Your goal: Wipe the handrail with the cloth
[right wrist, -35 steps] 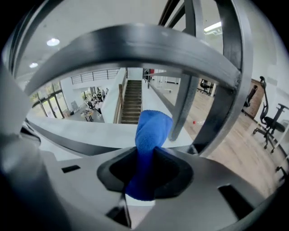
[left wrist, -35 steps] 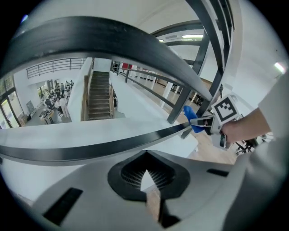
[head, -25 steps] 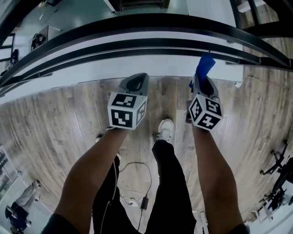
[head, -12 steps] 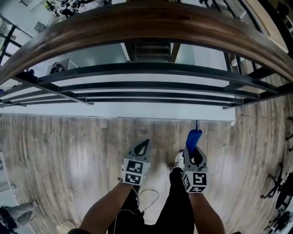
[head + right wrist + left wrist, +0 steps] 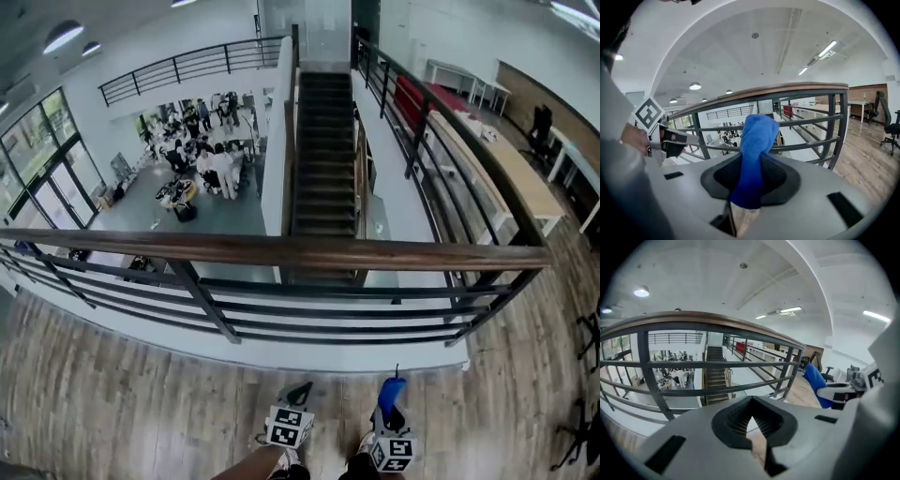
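The brown wooden handrail (image 5: 281, 251) runs left to right across the head view, on top of black metal bars. Both grippers are low at the bottom edge, short of the rail. My right gripper (image 5: 391, 412) is shut on a blue cloth (image 5: 391, 392) that stands up out of its jaws. In the right gripper view the cloth (image 5: 758, 140) rises between the pads of the right gripper (image 5: 752, 176), with the handrail (image 5: 787, 90) beyond it. My left gripper (image 5: 296, 398) is shut with nothing in it; the left gripper (image 5: 751, 411) faces the handrail (image 5: 717, 320) from below.
Black horizontal bars (image 5: 328, 307) and slanted posts fill the space under the rail. Beyond it a staircase (image 5: 323, 159) drops to a lower floor where several people (image 5: 211, 155) stand. Wood flooring (image 5: 112, 394) is underfoot. Long tables (image 5: 506, 178) and office chairs (image 5: 893, 131) stand to the right.
The head view has swung up from the floor and legs to the handrail and hall beyond. Both grippers now look smaller at the bottom edge. The cloth stays in the right gripper.
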Demonstrator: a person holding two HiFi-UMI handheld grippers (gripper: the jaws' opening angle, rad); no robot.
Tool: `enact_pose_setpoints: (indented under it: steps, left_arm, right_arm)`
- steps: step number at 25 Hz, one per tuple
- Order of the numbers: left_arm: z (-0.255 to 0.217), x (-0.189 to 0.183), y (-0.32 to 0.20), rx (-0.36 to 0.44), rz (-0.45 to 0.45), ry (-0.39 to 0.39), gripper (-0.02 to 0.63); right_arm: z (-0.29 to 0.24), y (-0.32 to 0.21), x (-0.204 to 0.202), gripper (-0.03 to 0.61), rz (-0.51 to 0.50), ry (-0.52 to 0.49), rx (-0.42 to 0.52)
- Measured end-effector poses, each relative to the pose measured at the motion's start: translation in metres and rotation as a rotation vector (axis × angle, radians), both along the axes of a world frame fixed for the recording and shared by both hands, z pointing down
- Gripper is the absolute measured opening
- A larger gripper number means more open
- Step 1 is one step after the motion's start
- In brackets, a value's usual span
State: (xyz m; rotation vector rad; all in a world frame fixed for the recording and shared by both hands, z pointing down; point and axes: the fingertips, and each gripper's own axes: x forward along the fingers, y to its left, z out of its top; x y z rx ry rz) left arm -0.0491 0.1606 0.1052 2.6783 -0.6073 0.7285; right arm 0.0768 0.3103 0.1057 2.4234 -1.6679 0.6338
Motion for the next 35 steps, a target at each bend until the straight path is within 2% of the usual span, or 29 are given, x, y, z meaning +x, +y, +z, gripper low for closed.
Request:
enact_pose_setpoints:
  steps: [3, 6, 9, 13, 18, 21, 24, 28, 35]
  left_arm:
    - [-0.032, -0.035, 0.021, 0.015, -0.035, 0.028, 0.003]
    - [-0.062, -0.05, 0.027, 0.074, -0.059, 0.064, 0.003]
    - [-0.097, -0.049, 0.034, 0.103, -0.092, 0.096, 0.003]
    - [-0.126, -0.034, 0.072, 0.123, -0.11, 0.131, 0.003]
    - [-0.117, -0.027, 0.114, 0.153, -0.116, 0.172, 0.003]
    - [-0.135, -0.024, 0.132, 0.206, -0.081, 0.162, 0.003]
    - [-0.154, -0.025, 0.147, 0.241, -0.088, 0.158, 0.003]
    - [-0.159, -0.021, 0.154, 0.235, -0.119, 0.166, 0.003]
    - [-0.16, -0.006, 0.171, 0.222, -0.117, 0.181, 0.003]
  right_arm:
    - [-0.038, 0.018, -0.031, 0.112, -0.024, -0.002, 0.049]
    - [-0.07, 0.019, -0.05, 0.112, -0.121, 0.075, 0.073]
    - [-0.1, 0.021, -0.044, 0.11, -0.156, 0.161, 0.066]
    - [-0.133, 0.045, -0.019, 0.11, -0.149, 0.233, 0.077]
    - [-0.127, 0.078, -0.01, 0.11, -0.118, 0.269, 0.138]
    - [-0.136, 0.09, -0.008, 0.11, -0.114, 0.267, 0.147]
    - [-0.146, 0.111, -0.008, 0.11, -0.124, 0.27, 0.15]
    - [-0.148, 0.127, -0.002, 0.11, -0.122, 0.27, 0.157]
    - [-0.145, 0.143, 0.014, 0.11, -0.099, 0.27, 0.161]
